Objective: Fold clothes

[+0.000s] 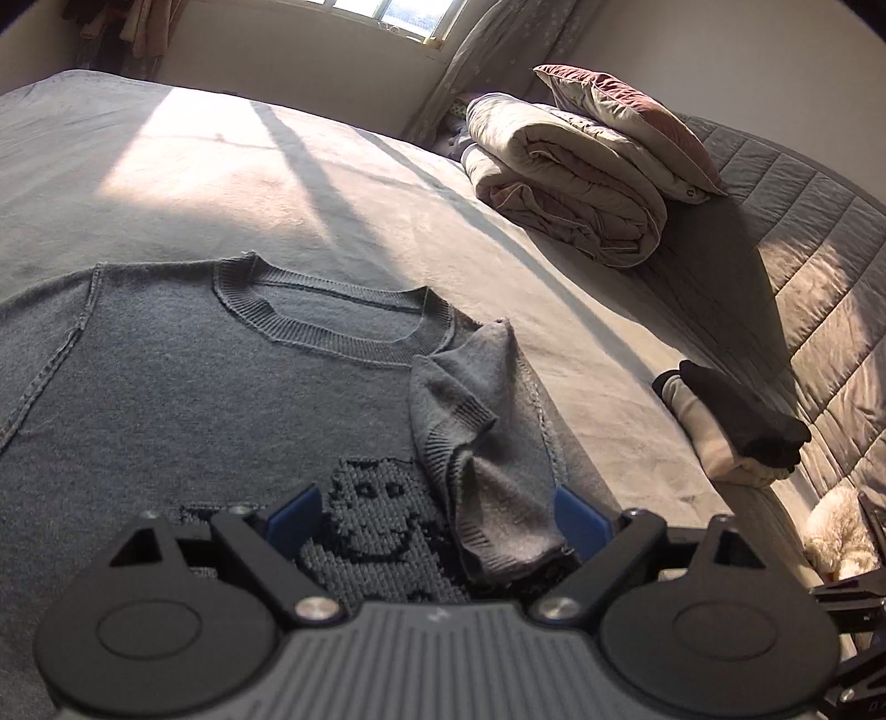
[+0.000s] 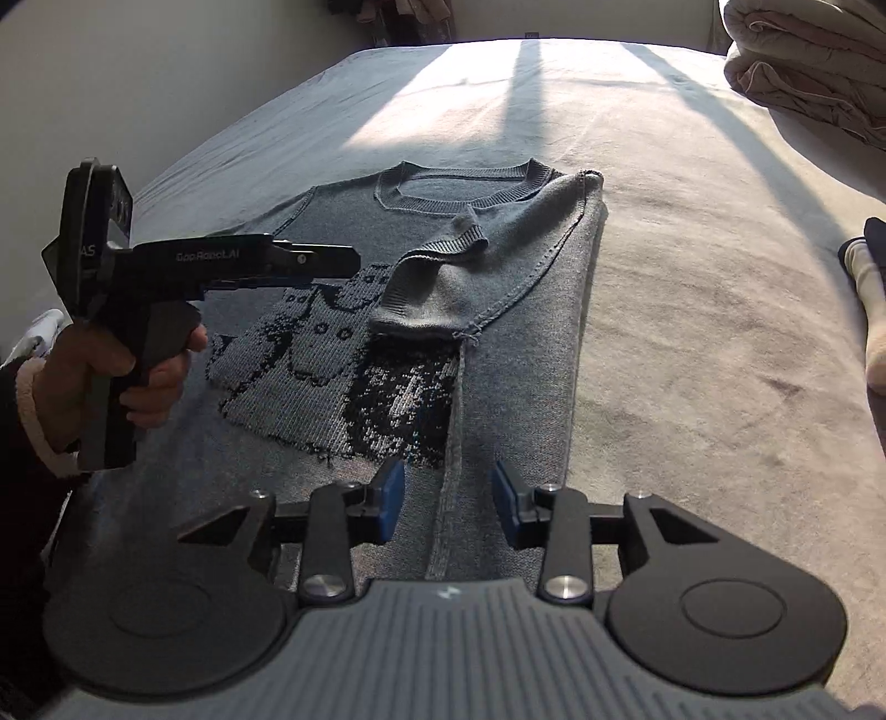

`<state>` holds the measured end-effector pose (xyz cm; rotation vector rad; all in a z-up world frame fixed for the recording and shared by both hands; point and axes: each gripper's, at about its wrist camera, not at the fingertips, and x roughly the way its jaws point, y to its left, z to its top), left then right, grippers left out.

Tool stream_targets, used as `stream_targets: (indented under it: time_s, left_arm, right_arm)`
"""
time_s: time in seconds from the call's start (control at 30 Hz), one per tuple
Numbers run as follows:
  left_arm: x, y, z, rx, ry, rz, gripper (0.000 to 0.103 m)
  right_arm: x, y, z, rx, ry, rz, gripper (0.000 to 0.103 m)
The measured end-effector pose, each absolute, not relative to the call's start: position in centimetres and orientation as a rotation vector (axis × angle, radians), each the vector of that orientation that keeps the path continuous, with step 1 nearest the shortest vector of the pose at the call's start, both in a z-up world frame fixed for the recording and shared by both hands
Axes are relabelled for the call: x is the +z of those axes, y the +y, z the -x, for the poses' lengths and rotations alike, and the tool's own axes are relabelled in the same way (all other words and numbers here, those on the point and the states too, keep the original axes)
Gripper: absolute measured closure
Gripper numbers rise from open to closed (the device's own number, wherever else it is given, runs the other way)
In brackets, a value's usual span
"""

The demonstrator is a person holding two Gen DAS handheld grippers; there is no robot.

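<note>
Sweater [image 2: 498,288] flat on bed [image 2: 692,277] (one sleeve folded in) | left gripper [image 1: 437,512] spread | right gripper [image 2: 446,498] spread

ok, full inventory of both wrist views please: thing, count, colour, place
sweater: 1, grey with dark knit figure, flat on bed, right side and sleeve folded inward
bed cover: 1, grey, under everything
folded duvet: 1, beige, far end of bed
pillow: 1, mauve-beige, atop duvet
folded clothes pile: 1, black over white, right of sweater
window: 1, bright, back wall
left gripper: 1, black, blue pads, open over sweater
right gripper: 1, same, open over folded edge
</note>
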<state>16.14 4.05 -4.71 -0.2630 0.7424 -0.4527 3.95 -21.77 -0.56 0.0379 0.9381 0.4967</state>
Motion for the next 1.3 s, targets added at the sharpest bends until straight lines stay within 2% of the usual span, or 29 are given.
stream_targets:
  time_s: [0.17, 0.27, 0.43, 0.5, 0.6, 0.67, 0.73, 0.77, 0.97, 1.0, 1.03, 1.13, 1.17, 1.23, 1.3]
  left_arm:
    - [-6.0, 1.7, -18.5, -0.394, 0.749, 0.193, 0.018]
    - [-6.0, 0.6, -19.3, -0.371, 0.724, 0.149, 0.021]
    - [-6.2, -0.3, -21.2, -0.272, 0.716, 0.135, 0.033]
    - [-6.1, 0.9, -21.6, -0.213, 0.706, 0.244, 0.039]
    - [-6.2, 3.7, -22.2, -0.140, 0.698, 0.484, 0.041]
    - [-6.8, 5.5, -22.7, -0.218, 0.756, 0.665, 0.039]
    - [-7.0, 6.1, -23.2, -0.360, 0.826, 0.750, 0.025]
    - [-6.8, 5.8, -23.0, -0.428, 0.828, 0.723, 0.023]
    - [-6.0, -0.9, -19.6, -0.466, 0.723, 0.148, 0.021]
    - [-6.4, -1.7, -19.3, -0.446, 0.716, 0.081, 0.024]
    - [-6.8, -2.5, -19.2, -0.417, 0.703, 0.020, 0.031]
    - [-7.0, -3.2, -18.9, -0.359, 0.665, -0.062, 0.035]
    - [-6.9, -2.8, -19.1, -0.355, 0.665, -0.041, 0.037]
    - [-6.8, -1.4, -19.6, -0.335, 0.666, 0.026, 0.048]
    - [-6.9, 0.8, -20.3, -0.278, 0.660, 0.153, 0.055]
  right_arm:
    - [-1.0, -22.4, -2.7, 0.517, 0.953, -0.025, 0.063]
    - [-0.9, -22.7, -4.6, 0.494, 0.921, -0.024, 0.063]
    - [-1.3, -23.8, -10.8, 0.410, 0.855, -0.086, 0.063]
    - [-1.7, -24.5, -13.5, 0.369, 0.825, -0.130, 0.063]
    - [-2.3, -25.3, -17.3, 0.328, 0.809, -0.224, 0.063]
    - [-2.7, -25.8, -19.7, 0.304, 0.804, -0.289, 0.063]
    - [-3.0, -26.0, -22.0, 0.282, 0.803, -0.352, 0.063]
    - [-3.1, -26.0, -22.9, 0.272, 0.803, -0.376, 0.063]
    - [-2.8, -25.0, -25.1, 0.261, 0.804, -0.377, 0.063]
    - [-2.9, -24.7, -25.2, 0.267, 0.806, -0.362, 0.063]
    - [-2.9, -24.5, -25.3, 0.270, 0.808, -0.345, 0.063]
    - [-3.3, -24.0, -25.8, 0.264, 0.816, -0.308, 0.063]
    - [-3.5, -23.9, -26.1, 0.263, 0.818, -0.301, 0.063]
    - [-3.6, -23.8, -26.6, 0.262, 0.818, -0.306, 0.056]
    - [-3.7, -23.6, -27.1, 0.265, 0.814, -0.321, 0.053]
